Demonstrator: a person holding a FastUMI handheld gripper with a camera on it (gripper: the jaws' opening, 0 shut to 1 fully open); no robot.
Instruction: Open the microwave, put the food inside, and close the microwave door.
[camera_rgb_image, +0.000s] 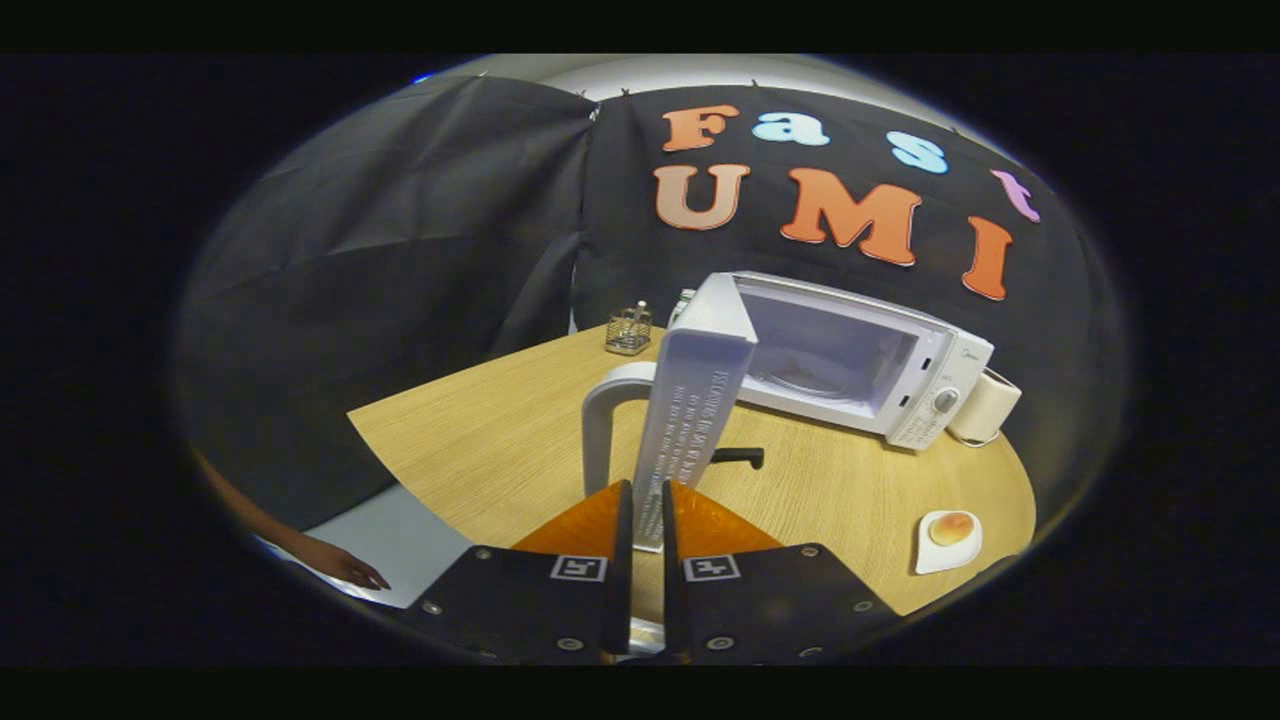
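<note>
One microwave (850, 365) sits on the round wooden table (480, 450), white and boxy, its cavity exposed, with two knobs on its control strip. Its door (695, 395) is swung wide out toward the claw (641, 510), edge-on, a tall white slab with lines of small print down its inner face and a curved grey handle (605, 420) on the outer side. The claw's two fingers are drawn in close, and the door's lower edge sits in the narrow gap between them; whether both are actually pressing it, I cannot tell.

The food: one round golden bun (952, 527) on one small white square dish (948, 542), off to the right of the fingers, near the table's edge and well apart from the microwave.

One wire-mesh cup (628, 330) stands at the far side of the table, left of the door. One cream cylinder (985, 407) is tucked against the microwave's right end. One short black bar (738, 456) lies just behind the door. A hand (345, 567) rests on a pale sheet (400, 545) at the left.
</note>
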